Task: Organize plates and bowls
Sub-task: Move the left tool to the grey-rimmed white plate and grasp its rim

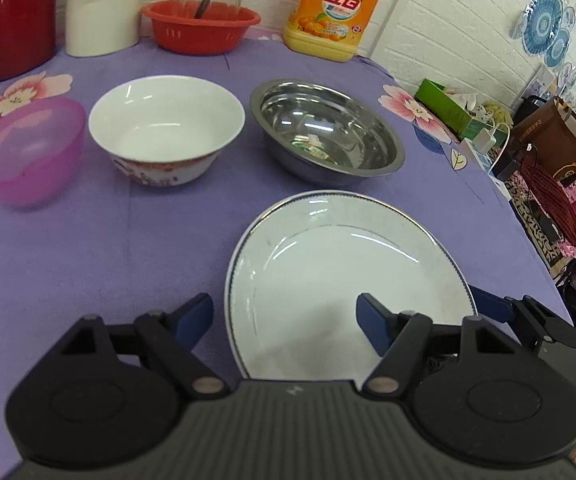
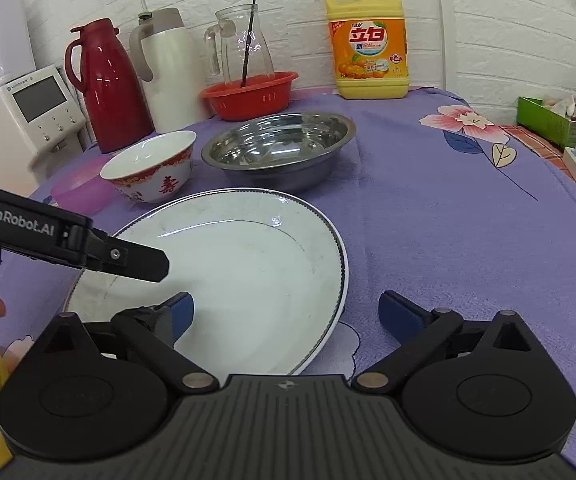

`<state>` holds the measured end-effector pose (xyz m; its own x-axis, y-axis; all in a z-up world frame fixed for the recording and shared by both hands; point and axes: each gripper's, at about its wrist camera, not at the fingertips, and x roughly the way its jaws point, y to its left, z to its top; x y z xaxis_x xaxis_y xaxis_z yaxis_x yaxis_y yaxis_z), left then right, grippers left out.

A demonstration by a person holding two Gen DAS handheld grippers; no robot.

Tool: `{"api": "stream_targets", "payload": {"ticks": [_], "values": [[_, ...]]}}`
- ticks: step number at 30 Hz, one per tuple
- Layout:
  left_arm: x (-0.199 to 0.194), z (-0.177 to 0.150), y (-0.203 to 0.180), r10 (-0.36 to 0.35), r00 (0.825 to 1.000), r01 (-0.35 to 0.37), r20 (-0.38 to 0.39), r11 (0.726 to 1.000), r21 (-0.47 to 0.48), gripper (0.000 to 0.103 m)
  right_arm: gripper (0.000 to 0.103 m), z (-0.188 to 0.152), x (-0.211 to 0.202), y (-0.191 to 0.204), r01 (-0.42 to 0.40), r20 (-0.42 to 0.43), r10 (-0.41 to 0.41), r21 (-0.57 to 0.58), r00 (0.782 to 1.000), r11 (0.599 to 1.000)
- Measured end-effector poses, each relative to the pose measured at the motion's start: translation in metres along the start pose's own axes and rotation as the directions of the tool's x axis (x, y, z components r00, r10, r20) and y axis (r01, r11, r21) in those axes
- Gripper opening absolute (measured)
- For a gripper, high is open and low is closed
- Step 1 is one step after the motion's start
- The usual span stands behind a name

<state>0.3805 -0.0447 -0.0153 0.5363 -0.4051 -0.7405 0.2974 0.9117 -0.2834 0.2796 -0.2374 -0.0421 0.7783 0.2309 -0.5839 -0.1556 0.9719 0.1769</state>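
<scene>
Left to right from my right wrist camera: a white countertop appliance (image 2: 20, 120) with a grey screen, its small lettering unreadable to me; a red thermos jug (image 2: 108, 88); a white thermos jug (image 2: 168, 68); a glass pitcher (image 2: 244, 44) standing in a red plastic basket (image 2: 252, 94); a yellow detergent bottle (image 2: 369, 46) with pump, label reading "Liby" and "立白". In front, on the purple flowered tablecloth (image 2: 447, 220): a pink plastic bowl (image 2: 82, 192), a white porcelain bowl (image 2: 150, 168) with a red band and the character "壽", a steel basin (image 2: 280, 152), and nearest me a white plate (image 2: 248, 272) with a dark rim line. My left gripper (image 2: 156, 268), marked "GenRobot.AI", reaches in from the left with one finger over the plate; its own camera shows the jaws (image 1: 284, 316) spread wide across the plate's near left edge, holding nothing. My right gripper (image 2: 284, 312) points downward, jaws wide and empty, the left fingertip (image 2: 182, 308) over the plate, the right over cloth.
</scene>
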Motion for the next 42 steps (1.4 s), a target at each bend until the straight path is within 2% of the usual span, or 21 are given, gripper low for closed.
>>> {"api": "stream_targets", "payload": {"ticks": [9,19,24,29,33,37,42], "values": [[0.006,-0.003,-0.007,0.034,0.999,-0.034,-0.004,0.999,0.035,0.071,0.103,0.0,-0.003,-0.005,-0.029,0.017,0.028,0.041,0.999,0.999],[0.011,-0.006,-0.021,0.068,0.998,-0.069,0.007,0.993,0.101,0.07,0.103,-0.001,-0.002,0.001,-0.067,0.017,0.067,0.02,0.998,0.998],[0.01,-0.004,-0.015,0.048,0.999,-0.048,0.004,0.995,0.085,0.07,0.103,-0.002,-0.003,0.0,-0.072,0.02,0.072,0.029,0.997,0.997],[0.016,-0.007,-0.028,0.106,0.994,-0.107,0.015,0.984,0.144,0.068,0.103,-0.002,0.0,0.007,-0.064,0.006,0.064,-0.013,0.998,0.998],[0.017,-0.006,-0.027,0.106,0.994,-0.105,0.007,0.983,0.151,0.068,0.103,-0.002,0.003,0.018,-0.066,-0.021,0.065,-0.082,0.998,0.994],[0.019,-0.005,-0.027,0.105,0.994,-0.105,0.01,0.983,0.152,0.068,0.103,-0.001,0.001,0.01,-0.091,-0.004,0.091,-0.034,0.996,0.995],[0.02,-0.002,-0.024,0.102,0.995,-0.103,0.018,0.987,0.121,0.072,0.103,0.001,-0.001,0.006,-0.086,0.007,0.086,0.021,0.996,0.996]]}}
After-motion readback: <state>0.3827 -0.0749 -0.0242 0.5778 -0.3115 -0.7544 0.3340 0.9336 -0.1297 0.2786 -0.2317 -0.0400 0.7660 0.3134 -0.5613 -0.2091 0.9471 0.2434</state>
